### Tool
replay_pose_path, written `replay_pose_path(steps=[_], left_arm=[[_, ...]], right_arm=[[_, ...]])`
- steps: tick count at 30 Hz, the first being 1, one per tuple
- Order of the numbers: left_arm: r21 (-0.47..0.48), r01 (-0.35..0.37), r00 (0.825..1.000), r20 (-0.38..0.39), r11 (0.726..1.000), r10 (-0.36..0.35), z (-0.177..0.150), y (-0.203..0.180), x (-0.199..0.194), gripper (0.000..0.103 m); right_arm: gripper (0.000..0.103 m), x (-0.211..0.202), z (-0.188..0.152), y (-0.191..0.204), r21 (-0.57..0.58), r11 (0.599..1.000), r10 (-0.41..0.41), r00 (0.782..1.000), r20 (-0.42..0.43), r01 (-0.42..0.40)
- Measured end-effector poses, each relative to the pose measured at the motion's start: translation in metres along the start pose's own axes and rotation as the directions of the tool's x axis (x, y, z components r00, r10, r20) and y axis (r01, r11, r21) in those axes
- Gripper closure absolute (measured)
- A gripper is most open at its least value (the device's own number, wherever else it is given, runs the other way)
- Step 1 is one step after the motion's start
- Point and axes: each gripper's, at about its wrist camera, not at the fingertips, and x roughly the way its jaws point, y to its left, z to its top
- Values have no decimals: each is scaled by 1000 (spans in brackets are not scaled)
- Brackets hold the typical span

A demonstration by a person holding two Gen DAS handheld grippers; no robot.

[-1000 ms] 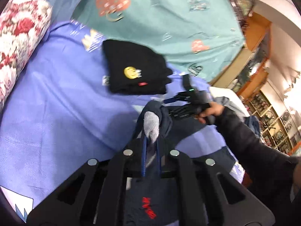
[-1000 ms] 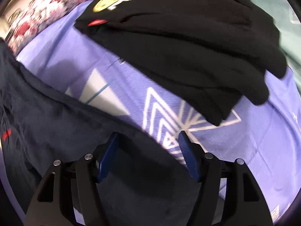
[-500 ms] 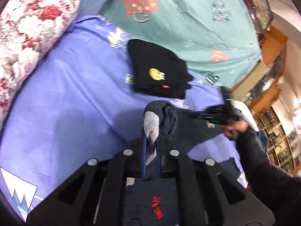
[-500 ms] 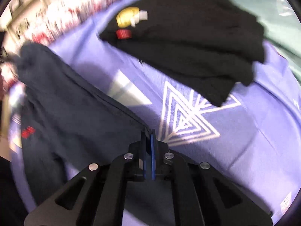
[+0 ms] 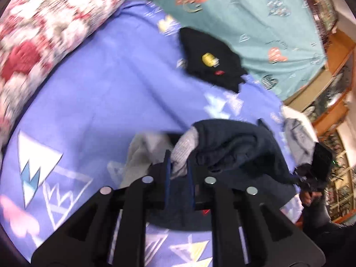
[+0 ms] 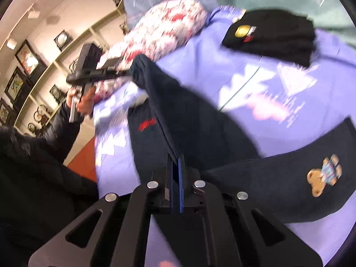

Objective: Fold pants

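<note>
Purple bedsheet (image 5: 93,102), motion-blurred navy pants (image 6: 189,111)

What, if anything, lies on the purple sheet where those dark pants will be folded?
Nothing visible blocks it. Both grippers already pinch the dark pants; the folded black garment and floral pillow lie apart, farther up the purple sheet.

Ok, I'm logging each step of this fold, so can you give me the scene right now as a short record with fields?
surface: bed with purple sheet
pants: navy pants, partly lifted off the sheet
left gripper: shut on the pants' bunched grey-lined end
right gripper: shut on a pants edge
folded already: black garment lying flat, apart from the pants
other items: floral pillow; navy garment with a bear patch
fold: not yet done
</note>
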Motion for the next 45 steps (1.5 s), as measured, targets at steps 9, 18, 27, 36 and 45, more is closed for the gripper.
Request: replay_pose_path(steps=[9, 18, 27, 36, 45], left_arm=[[-244, -124, 991, -75, 962, 108, -39, 30, -11, 17], [-220, -121, 991, -86, 968, 104, -47, -4, -10, 12], [-291, -168, 969, -227, 942, 102, -44, -7, 51, 62], [-165, -334, 931, -210, 928, 298, -41, -32, 52, 86], [-59, -416, 899, -176, 908, 400, -47, -36, 26, 86]], right_arm=[[94, 44, -33, 15, 11, 988, -153, 984, -96, 155], [53, -9, -33, 15, 112, 962, -264, 954, 143, 250], [39, -41, -42, -33, 429, 834, -475, 846, 241, 346], [39, -5, -38, -39, 427, 781, -531, 844, 69, 456], [39, 3, -36, -47, 449, 771, -517, 855, 27, 452]])
